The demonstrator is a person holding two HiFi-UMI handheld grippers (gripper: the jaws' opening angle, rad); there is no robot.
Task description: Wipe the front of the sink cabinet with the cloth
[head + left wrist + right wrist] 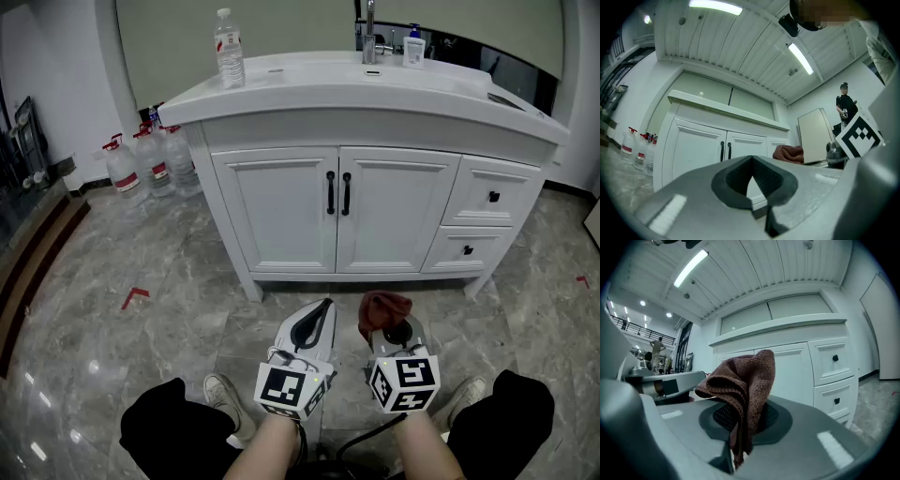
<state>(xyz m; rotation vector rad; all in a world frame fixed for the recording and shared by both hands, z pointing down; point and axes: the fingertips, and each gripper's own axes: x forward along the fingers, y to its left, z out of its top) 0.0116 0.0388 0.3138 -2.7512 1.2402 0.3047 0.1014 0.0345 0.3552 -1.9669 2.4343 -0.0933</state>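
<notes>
The white sink cabinet [281, 206] stands in front of me, with two doors, black handles [337, 192] and two drawers [487, 199] on its right side. A brown-red cloth [382, 307] is bunched in my right gripper [389, 325], whose jaws are shut on it; in the right gripper view the cloth [745, 380] rises from the jaws, with the cabinet [792, 366] behind it. My left gripper [322, 307] is held beside it, shut and empty, low over the floor short of the doors. In the left gripper view the left gripper [752, 164] points at the cabinet [693, 145], and the cloth [789, 152] shows to its right.
A water bottle [229, 49], a faucet [369, 37] and a soap bottle [413, 47] stand on the countertop. Several water jugs [141, 164] sit on the floor left of the cabinet. A red tape mark [134, 298] lies on the marble floor. My shoes [220, 389] are just behind the grippers.
</notes>
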